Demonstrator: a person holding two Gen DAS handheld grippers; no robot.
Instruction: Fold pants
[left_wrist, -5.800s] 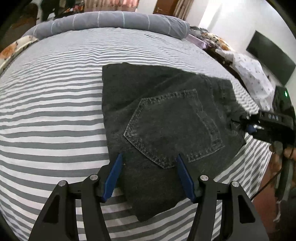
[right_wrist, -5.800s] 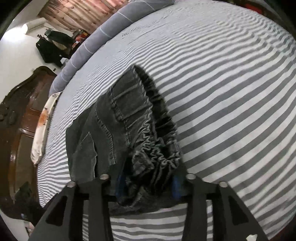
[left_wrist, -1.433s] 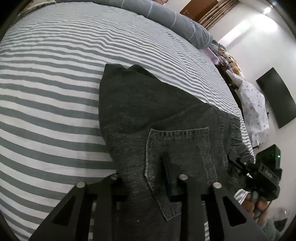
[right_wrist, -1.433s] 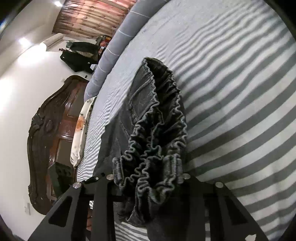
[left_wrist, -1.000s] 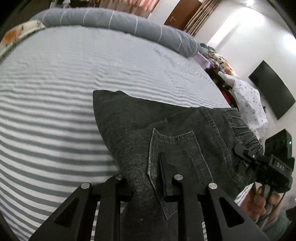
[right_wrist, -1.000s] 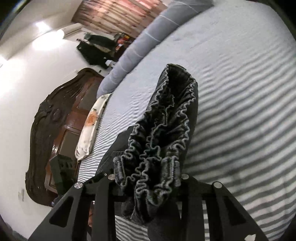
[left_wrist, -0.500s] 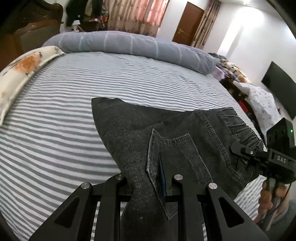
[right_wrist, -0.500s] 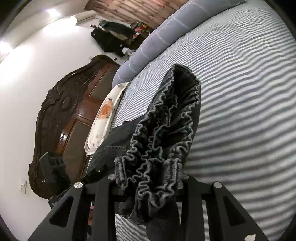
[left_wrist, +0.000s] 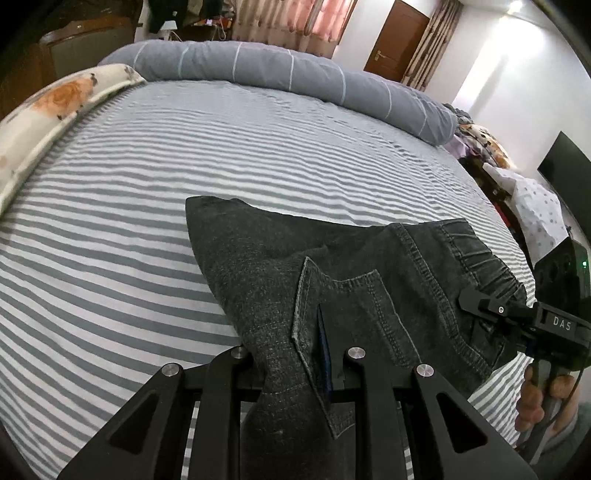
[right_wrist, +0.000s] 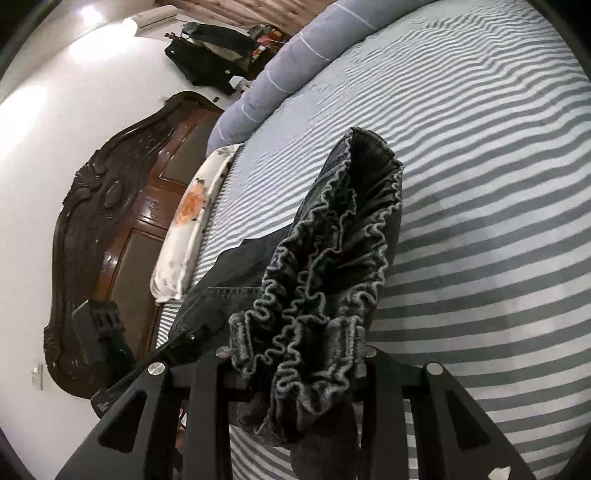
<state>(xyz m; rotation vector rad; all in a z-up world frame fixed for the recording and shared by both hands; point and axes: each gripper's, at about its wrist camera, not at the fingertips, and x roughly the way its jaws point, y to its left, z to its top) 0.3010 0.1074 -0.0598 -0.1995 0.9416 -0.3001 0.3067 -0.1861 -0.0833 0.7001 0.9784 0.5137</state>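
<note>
Dark grey denim pants (left_wrist: 332, 273), folded, are held up over the striped bed. My left gripper (left_wrist: 291, 360) is shut on the pants near the back pocket (left_wrist: 354, 310). My right gripper (right_wrist: 295, 354) is shut on the bunched elastic waistband (right_wrist: 325, 280). The right gripper also shows at the right of the left wrist view (left_wrist: 517, 314), clamped on the waistband end. The left gripper shows at the lower left of the right wrist view (right_wrist: 110, 354). The far folded edge (left_wrist: 207, 206) of the pants hangs close to the sheet.
The bed (left_wrist: 147, 184) has a grey and white striped sheet. A grey bolster (left_wrist: 295, 70) lies along the far edge and a floral pillow (left_wrist: 44, 110) at the left. A dark wooden headboard (right_wrist: 110, 229) stands beyond. A TV (left_wrist: 565, 166) hangs on the right wall.
Both grippers closed on the pants and lifted them off the sheet. Over the last second the views tilted up, showing more of the room.
</note>
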